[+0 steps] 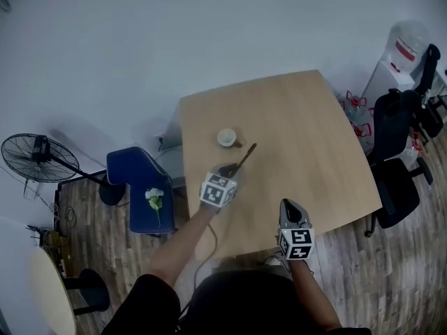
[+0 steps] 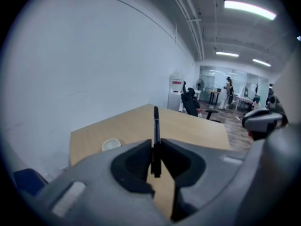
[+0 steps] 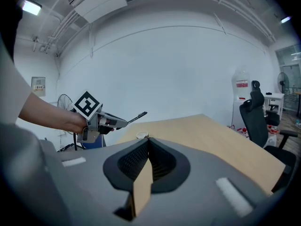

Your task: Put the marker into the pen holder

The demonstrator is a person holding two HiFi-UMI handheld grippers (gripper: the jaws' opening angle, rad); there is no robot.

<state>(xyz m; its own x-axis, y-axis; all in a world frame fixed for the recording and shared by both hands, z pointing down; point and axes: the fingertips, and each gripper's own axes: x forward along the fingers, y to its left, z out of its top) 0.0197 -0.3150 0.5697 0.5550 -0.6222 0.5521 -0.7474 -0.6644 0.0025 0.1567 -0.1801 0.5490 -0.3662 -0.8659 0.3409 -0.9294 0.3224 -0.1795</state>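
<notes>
The left gripper (image 1: 229, 170) grips the black marker (image 1: 247, 156) above the table (image 1: 307, 138), near the white pen holder (image 1: 226, 138). The right gripper (image 1: 289, 206) has its jaws together, holding nothing.

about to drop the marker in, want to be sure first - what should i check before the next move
1. Grip: the left tool has its pads pressed on the marker. ok
2. Marker free end: it sticks out ahead of the jaws, touching nothing. ok
3. Pen holder: upright on the table. ok. Whether anything is inside: cannot tell
4. Alignment: in the head view the marker lies to the right of the holder, not over its opening. not ok
5. Tilt: the marker points forward at a slant, not down. not ok
6. Right tool: jaws together on nothing, back at the table's near edge, away from the holder. ok
</notes>
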